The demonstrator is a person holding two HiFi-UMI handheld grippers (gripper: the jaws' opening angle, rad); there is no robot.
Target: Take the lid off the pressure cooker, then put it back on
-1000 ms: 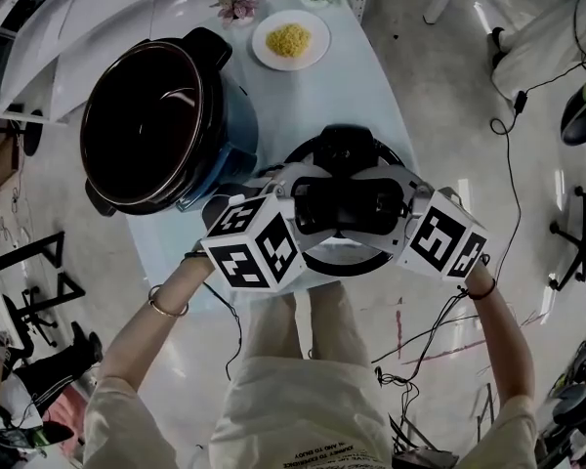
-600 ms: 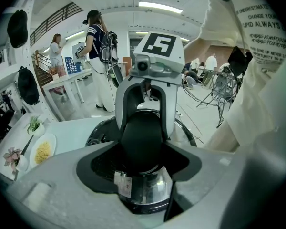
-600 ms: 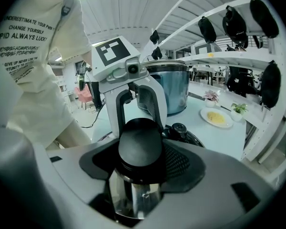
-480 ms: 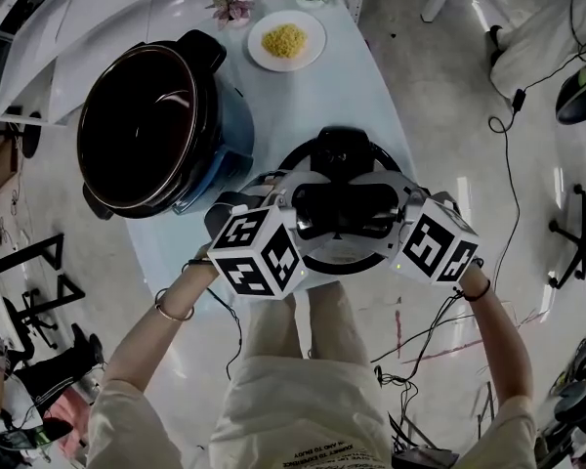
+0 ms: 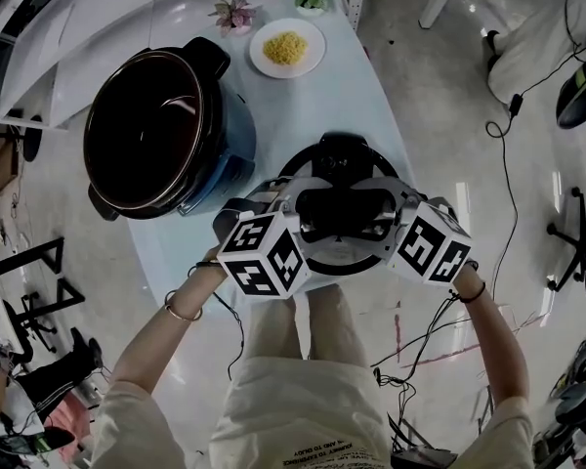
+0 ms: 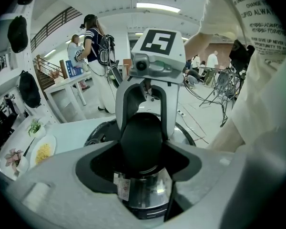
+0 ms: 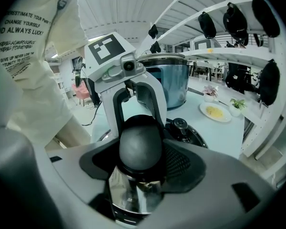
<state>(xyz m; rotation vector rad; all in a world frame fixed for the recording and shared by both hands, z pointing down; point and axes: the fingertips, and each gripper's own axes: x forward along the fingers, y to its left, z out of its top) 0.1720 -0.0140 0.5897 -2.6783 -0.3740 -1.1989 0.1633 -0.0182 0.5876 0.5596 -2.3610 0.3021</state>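
Pale blue table (image 5: 303, 96) in a cluttered workshop. Between the two sets of fingers, the lid (image 5: 347, 152), at the table's near end and apart from the open pot (image 5: 156, 130). Left gripper (image 6: 142, 149) and right gripper (image 7: 140, 151) clenched on opposite ends of the lid's black handle (image 5: 340, 208), fingertips facing each other. Pot ahead and to the left of the left fingers. Plate of noodles (image 5: 287, 45) and two small plants (image 5: 234, 11) well beyond the fingertips. Lid resting on the table or lifted clear: cannot tell.
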